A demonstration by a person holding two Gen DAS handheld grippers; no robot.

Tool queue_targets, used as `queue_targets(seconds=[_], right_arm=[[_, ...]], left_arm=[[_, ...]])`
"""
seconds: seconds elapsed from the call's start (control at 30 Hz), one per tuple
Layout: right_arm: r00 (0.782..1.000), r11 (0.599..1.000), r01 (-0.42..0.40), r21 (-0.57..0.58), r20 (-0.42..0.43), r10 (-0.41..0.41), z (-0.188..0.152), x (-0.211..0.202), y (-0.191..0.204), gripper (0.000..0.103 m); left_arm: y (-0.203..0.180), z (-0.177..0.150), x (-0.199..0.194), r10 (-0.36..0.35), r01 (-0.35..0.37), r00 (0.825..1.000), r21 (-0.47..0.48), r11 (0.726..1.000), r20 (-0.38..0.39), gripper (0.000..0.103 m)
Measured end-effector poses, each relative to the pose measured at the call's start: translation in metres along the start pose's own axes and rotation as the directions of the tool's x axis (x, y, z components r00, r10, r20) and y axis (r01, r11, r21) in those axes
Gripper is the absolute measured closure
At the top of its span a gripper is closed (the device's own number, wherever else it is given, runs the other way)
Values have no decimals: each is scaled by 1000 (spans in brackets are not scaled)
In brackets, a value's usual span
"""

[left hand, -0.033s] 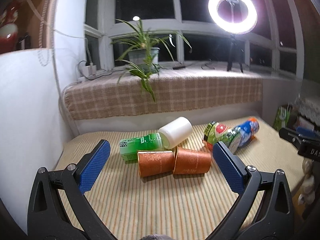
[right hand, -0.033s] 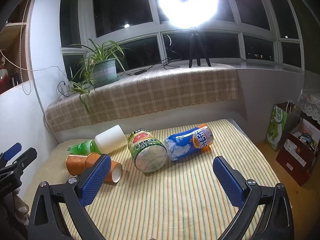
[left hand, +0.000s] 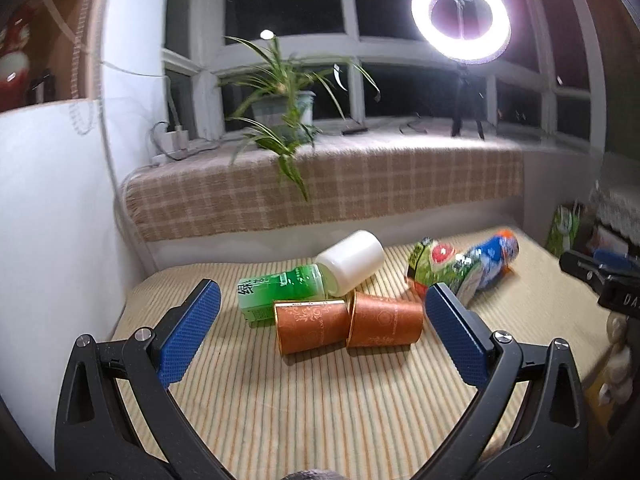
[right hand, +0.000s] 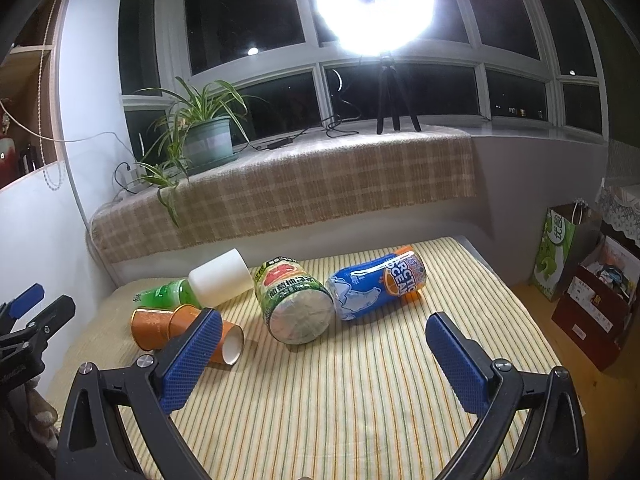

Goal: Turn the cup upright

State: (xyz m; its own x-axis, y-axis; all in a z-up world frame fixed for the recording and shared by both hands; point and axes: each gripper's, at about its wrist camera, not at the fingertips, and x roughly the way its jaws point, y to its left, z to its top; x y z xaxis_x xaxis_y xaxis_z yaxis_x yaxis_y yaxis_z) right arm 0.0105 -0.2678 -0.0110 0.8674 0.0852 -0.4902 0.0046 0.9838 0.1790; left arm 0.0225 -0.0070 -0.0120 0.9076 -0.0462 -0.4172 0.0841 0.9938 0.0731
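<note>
Two orange paper cups lie on their sides on the striped tablecloth, touching end to end: the left cup [left hand: 310, 326] and the right cup [left hand: 386, 324]. In the right wrist view they show at the left as one cup [right hand: 150, 328] and another [right hand: 228, 340] with its white open mouth facing me. My left gripper [left hand: 320, 320] is open and empty, its blue pads either side of the cups and just short of them. My right gripper [right hand: 322, 346] is open and empty above the cloth, to the right of the cups.
A green bottle [left hand: 280, 290], a white cup [left hand: 352, 262], a green can [right hand: 296, 304] and a blue Arctic Ocean can [right hand: 376, 286] lie on the table behind the cups. A white wall [left hand: 52, 220] stands at the left. Bags and boxes [right hand: 592, 304] stand right of the table.
The left gripper has moved a little toward the cups. The right gripper has barely moved.
</note>
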Motion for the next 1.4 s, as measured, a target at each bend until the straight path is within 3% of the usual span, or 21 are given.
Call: queue_targets(seconds=[0.27,0.37,0.57,0.83,0.97,1.07,1.2,1.4], right_arm=[[999,999,5,53,-36,-4,-7,17,-18,0],[999,997,6,70,-49,-3,-10,23,-25,0],[998,994,7,112,-65,0,-15,36,-45,0],[996,980,-9,199,-88,27,-22,59,-81,0],[994,972,-21,234,-99,45,-25,68,-96,0],[994,967,-32,254,-97,58,-26,73,-106,0],[993,960,-41,278,-95,70,-28,80,-116,0],[991,947,-57,317,-97,93,-32,89,-127,0]], left_arm=[[-9,26,53,-103,124,985,156,980,-137,1],[-23,34,77,-113,151,978,219,964,-177,6],[-51,50,125,-93,188,960,358,915,-265,6],[-76,67,194,-44,250,905,447,859,-423,12],[-85,65,227,-4,301,851,480,824,-526,12],[-88,64,246,45,304,826,511,804,-562,12],[-87,61,269,86,322,778,513,796,-622,12],[-88,52,290,166,326,745,569,755,-646,12]])
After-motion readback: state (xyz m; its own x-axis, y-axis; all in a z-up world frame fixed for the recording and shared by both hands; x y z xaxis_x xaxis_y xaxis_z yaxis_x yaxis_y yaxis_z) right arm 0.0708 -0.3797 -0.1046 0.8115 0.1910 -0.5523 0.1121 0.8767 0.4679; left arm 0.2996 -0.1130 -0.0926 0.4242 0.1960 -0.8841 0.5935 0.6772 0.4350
